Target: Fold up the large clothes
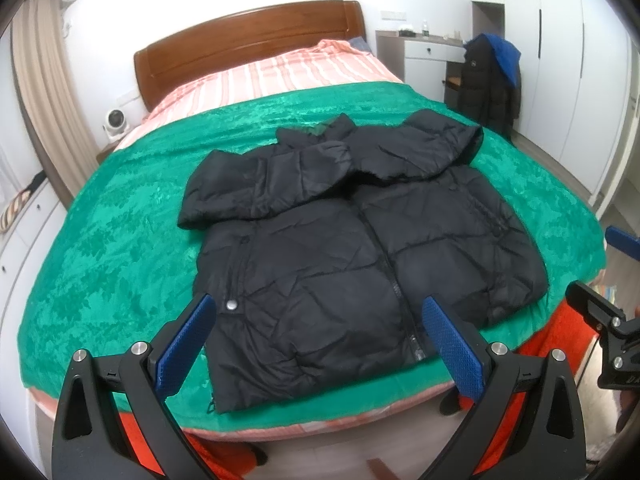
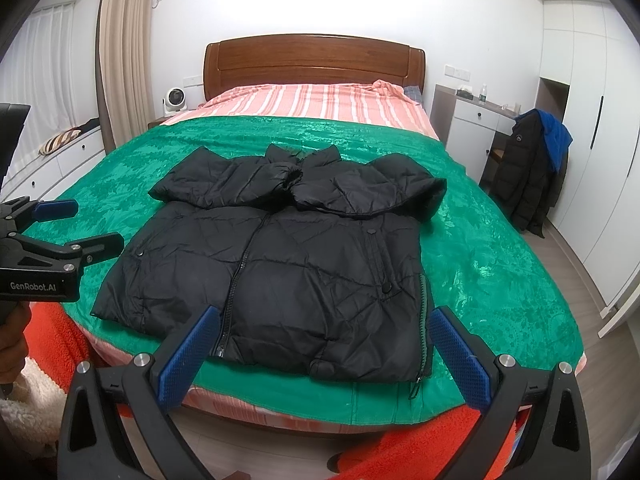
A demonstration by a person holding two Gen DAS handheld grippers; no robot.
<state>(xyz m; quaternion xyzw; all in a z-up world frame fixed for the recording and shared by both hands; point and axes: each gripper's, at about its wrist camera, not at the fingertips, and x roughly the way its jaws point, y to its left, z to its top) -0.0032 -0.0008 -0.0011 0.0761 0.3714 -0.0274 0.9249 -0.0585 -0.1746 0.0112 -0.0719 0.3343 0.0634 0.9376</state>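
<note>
Two hand-held grippers hover at the foot of a bed, both spread wide and gripping nothing. The left gripper [image 1: 316,340] has its blue-padded fingers [image 1: 186,346] apart above the hem of a black puffer jacket [image 1: 352,248]; the right gripper [image 2: 320,350] is likewise agape over the same hem, seen from the other side. In the right wrist view the left gripper [image 2: 76,226] shows at the left edge, just short of the mattress; in the left wrist view the right gripper [image 1: 612,276] pokes in from the right edge.

Directly ahead of both grippers, the jacket [image 2: 280,264] lies front-up and zipped on a green blanket [image 1: 120,248], hem toward the grippers, collar away. Both sleeves are folded across the chest, their cuffs meeting near the collar. An orange fleece cover [image 2: 56,340] hangs below the blanket at the bed's near edge.

Beyond the jacket, a pink striped sheet [image 2: 312,100] runs up to a wooden headboard [image 2: 316,60]. Ahead and to the right, a dark coat with a blue garment [image 2: 536,164] is draped over a chair beside white wardrobes [image 2: 592,160]. Ahead and to the left, a small white fan [image 2: 174,100] sits near beige curtains [image 2: 120,52].
</note>
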